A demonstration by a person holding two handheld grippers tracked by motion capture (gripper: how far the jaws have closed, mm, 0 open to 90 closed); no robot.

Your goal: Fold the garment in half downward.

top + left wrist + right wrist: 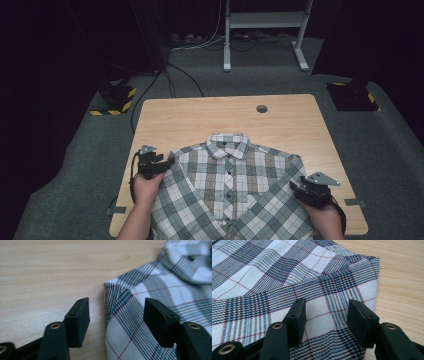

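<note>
Both forearms enter at bottom of high view. Plaid shirt [230, 192] lies buttoned, sleeves crossed, lower centre on table [200, 112]. Left gripper [156, 166] at shirt's left shoulder, jaws apart, gripping nothing. Right gripper [306, 192] over right sleeve fold, jaws moderately apart, fabric beneath, unpinched.

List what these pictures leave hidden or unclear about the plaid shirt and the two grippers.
- Shirt hem: cut off by the high view's bottom edge.
- Sleeve cuffs: out of the high view, past that edge and behind the forearms.
- Collar: blurred at the top right of the left gripper view.
- Left gripper: jaws apart over the shoulder edge; whether a pad touches cloth is unclear.
- Right gripper: jaws apart above the folded sleeve; contact with it cannot be told.
</note>
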